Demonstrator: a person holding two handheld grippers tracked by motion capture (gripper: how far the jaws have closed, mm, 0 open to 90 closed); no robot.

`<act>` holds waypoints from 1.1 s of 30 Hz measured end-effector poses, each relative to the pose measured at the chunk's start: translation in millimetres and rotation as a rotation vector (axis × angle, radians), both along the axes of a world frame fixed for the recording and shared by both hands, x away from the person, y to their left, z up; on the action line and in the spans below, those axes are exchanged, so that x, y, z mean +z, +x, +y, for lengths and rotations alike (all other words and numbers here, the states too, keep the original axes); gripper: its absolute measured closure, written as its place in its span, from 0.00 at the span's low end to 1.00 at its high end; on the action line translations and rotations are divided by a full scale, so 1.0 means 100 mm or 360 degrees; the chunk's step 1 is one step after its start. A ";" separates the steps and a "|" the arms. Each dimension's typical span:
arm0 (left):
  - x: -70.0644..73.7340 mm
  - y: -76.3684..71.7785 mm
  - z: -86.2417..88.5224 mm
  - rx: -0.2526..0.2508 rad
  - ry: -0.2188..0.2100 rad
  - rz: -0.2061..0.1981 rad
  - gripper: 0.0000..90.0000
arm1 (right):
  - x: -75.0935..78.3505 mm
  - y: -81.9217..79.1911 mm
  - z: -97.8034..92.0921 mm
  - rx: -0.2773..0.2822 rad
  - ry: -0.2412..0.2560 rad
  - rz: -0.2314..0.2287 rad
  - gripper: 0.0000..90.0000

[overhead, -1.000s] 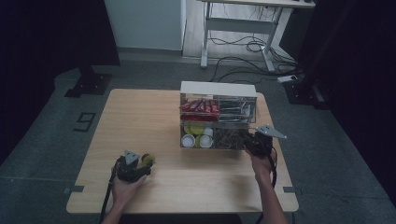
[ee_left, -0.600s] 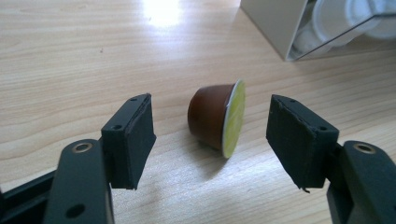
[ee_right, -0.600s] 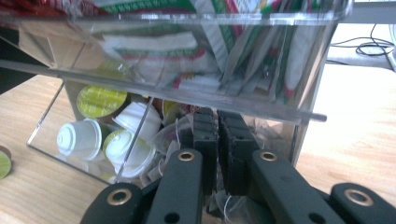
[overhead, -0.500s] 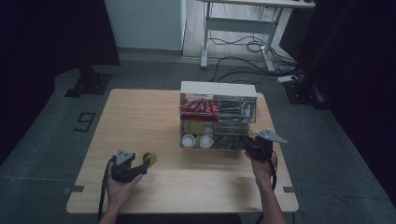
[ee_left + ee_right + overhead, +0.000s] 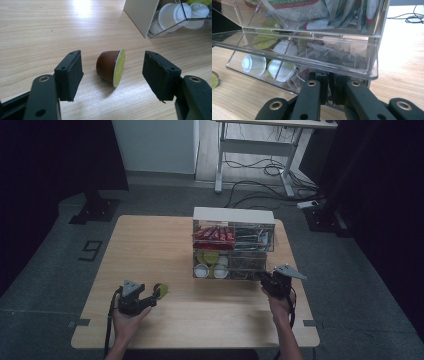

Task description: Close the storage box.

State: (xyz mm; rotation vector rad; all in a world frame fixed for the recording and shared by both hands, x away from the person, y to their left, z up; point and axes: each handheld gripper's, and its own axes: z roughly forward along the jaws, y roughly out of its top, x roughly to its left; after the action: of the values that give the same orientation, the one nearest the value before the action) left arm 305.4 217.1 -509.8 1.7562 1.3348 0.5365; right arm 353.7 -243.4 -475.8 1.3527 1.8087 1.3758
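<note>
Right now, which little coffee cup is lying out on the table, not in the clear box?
The brown capsule with the yellow-green lid. It lies on its side between the open left gripper jaws; the others sit inside the clear organizer.

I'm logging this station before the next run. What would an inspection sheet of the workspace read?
Surface: wooden table, bare at left.
Job's things: brown coffee capsule with yellow-green lid, on its side; clear drawer organizer holding capsules and sachets.
Clutter: nothing seen.
Grippers: left gripper open around the capsule, apart from it; right gripper shut at the lower drawer front.
Cables: one trails from each gripper; more on the floor behind.
Surroundings: grey floor, desk legs, dark curtains.
</note>
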 end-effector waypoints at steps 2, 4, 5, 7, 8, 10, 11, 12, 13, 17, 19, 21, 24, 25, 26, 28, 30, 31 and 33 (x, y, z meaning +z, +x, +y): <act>0.00 0.00 0.00 -0.0002 0.0000 0.0002 0.36 | -0.01 -0.01 0.00 0.0002 0.0003 0.0002 0.94; 0.00 0.00 0.00 0.0000 -0.0003 0.0005 0.36 | -0.04 -0.02 -0.01 0.0003 0.0009 0.0007 0.94; 0.00 0.00 0.00 -0.0004 -0.0005 0.0003 0.36 | -0.05 -0.03 -0.01 0.0004 0.0010 0.0008 0.94; 0.00 0.00 0.01 -0.0007 -0.0004 0.0002 0.36 | -0.07 -0.04 -0.01 0.0006 0.0021 0.0011 0.94; 0.01 0.00 0.01 -0.0003 -0.0005 0.0002 0.36 | -0.08 -0.05 0.00 0.0006 0.0022 0.0014 0.94; 0.00 0.01 0.02 -0.0001 -0.0005 0.0005 0.36 | -0.10 -0.06 0.00 0.0009 0.0027 0.0016 0.94; 0.00 0.01 0.02 0.0001 -0.0006 0.0006 0.36 | -0.11 -0.06 0.00 0.0009 0.0026 0.0014 0.94; 0.00 0.01 0.02 0.0001 -0.0005 0.0007 0.36 | -0.11 -0.06 0.00 0.0009 0.0024 0.0014 0.94; 0.00 0.01 0.02 0.0002 -0.0005 0.0009 0.37 | -0.12 -0.07 0.01 0.0011 0.0021 0.0016 0.94; -0.02 0.01 0.02 -0.0002 -0.0005 0.0015 0.36 | -0.14 -0.08 0.00 0.0014 0.0024 0.0021 0.94; -0.02 0.01 0.02 -0.0005 -0.0004 0.0019 0.36 | -0.15 -0.09 0.00 0.0016 0.0016 0.0023 0.94; -0.03 0.01 0.01 -0.0005 -0.0002 0.0024 0.36 | -0.18 -0.10 0.00 0.0015 0.0015 0.0033 0.94; -0.03 0.02 0.01 -0.0008 0.0003 0.0027 0.36 | -0.20 -0.11 -0.01 0.0014 0.0015 0.0042 0.95; -0.03 0.02 0.01 -0.0008 0.0006 0.0026 0.36 | -0.21 -0.11 -0.02 0.0009 0.0017 0.0044 0.96; -0.03 0.02 0.01 -0.0006 0.0005 0.0026 0.36 | -0.22 -0.12 -0.03 0.0002 0.0024 0.0044 0.96; -0.03 0.02 0.02 -0.0005 0.0005 0.0027 0.36 | -0.24 -0.12 -0.03 0.0000 0.0031 0.0050 0.97; -0.04 0.02 0.03 0.0001 0.0008 0.0024 0.36 | -0.25 -0.12 -0.03 0.0003 0.0029 0.0057 0.97; -0.03 0.02 0.04 0.0000 0.0004 0.0024 0.36 | -0.27 -0.13 -0.02 0.0004 0.0030 0.0071 0.97; -0.03 0.02 0.04 0.0006 0.0006 0.0021 0.36 | -0.28 -0.13 -0.03 0.0003 0.0028 0.0072 0.98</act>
State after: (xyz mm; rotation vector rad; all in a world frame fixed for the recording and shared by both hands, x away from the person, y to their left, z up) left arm 307.3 221.3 -513.3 1.7631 1.3474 0.5306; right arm 340.5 -246.0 -503.9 1.4020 1.8314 1.3760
